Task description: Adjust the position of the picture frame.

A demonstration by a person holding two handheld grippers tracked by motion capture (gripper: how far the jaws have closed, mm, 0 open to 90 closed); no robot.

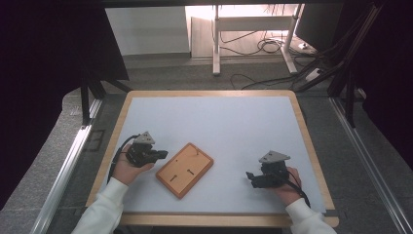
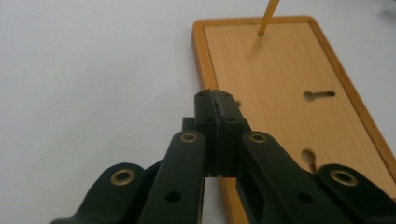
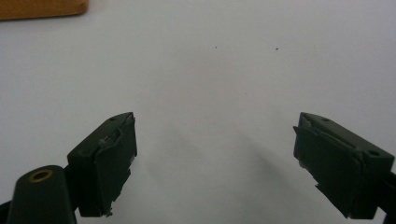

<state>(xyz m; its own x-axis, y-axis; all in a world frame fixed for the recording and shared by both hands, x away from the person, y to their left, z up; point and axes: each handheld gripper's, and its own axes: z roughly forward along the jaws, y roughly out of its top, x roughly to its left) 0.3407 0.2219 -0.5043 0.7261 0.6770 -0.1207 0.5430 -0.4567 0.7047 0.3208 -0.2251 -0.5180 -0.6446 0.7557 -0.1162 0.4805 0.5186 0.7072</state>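
White table (image 1: pixel 219 122) with wooden rim, cables on the floor beyond.
Near the front edge, the right tongs (image 1: pixel 251 177) stand wide over bare surface; the left tongs (image 1: pixel 162 154) are pressed together, empty, at the wooden board's (image 1: pixel 184 169) edge; a thin stick (image 2: pixel 268 17) rises from the board's far end.

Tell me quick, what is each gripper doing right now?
Left gripper: closed, empty, beside the flat rectangular wooden board.
Right gripper: open, holding nothing.

Smooth satin wooden board (image 2: pixel 285 79), matt white tabletop (image 1: pixel 219 126) rimmed in pale wood, matt black plastic claws.
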